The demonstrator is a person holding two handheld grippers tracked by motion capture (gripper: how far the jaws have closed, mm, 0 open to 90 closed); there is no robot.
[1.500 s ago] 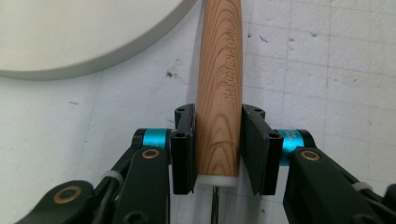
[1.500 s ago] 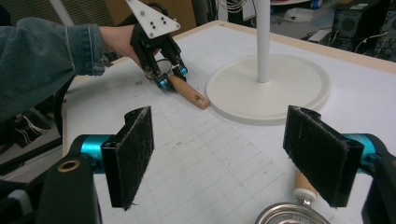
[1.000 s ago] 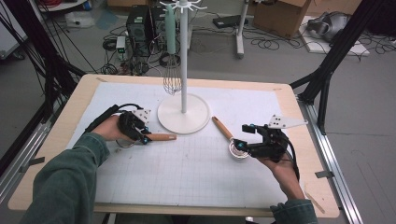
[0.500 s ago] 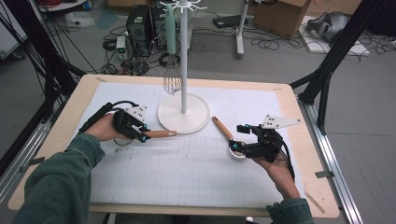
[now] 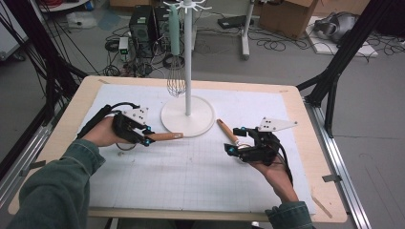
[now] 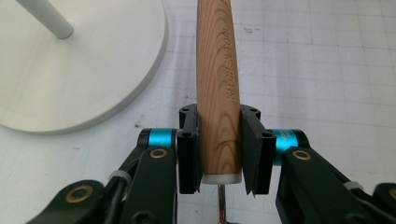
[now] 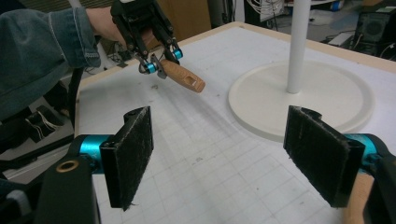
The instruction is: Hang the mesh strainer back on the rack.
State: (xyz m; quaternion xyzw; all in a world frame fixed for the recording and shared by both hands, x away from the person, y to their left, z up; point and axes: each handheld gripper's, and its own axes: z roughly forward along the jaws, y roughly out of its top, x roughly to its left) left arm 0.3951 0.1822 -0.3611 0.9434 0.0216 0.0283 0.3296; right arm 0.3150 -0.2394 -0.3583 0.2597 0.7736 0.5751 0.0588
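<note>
While the left gripper [image 6: 218, 154] clamps the wooden handle [image 6: 218, 88] of a kitchen utensil, its pads pressed flat on both sides near the butt end where a metal shaft [image 6: 222, 203] leaves the wood, the best course seems to be to keep that squeeze firm and carry the tool level toward the white hanging stand [image 5: 187, 115]. In the high view this handle [image 5: 165, 136] sticks out of the left gripper [image 5: 143, 138] just beside the stand's round base, and the tool's working end is hidden under the hand, so its kind cannot be told. A hole near the free tip of the handle [image 7: 184, 80] shows in the right gripper view; judging by the hooks [image 5: 187, 6] at the top of the pole, that hole has to meet a hook, so the tip should be turned upward before the lift

The right gripper [image 7: 229, 154] stands wide open with nothing between its pads, hovering over the mat [image 5: 191, 171], with a second wooden-handled utensil [image 5: 228, 131] lying just beside it [image 5: 239, 145]. It could steady the pole if the stand wobbles

No bowl, tray or other container sits on the table [image 5: 305, 119]; the only holder is the stand, and it carries a whisk [image 5: 175, 81] with a pale green handle
</note>
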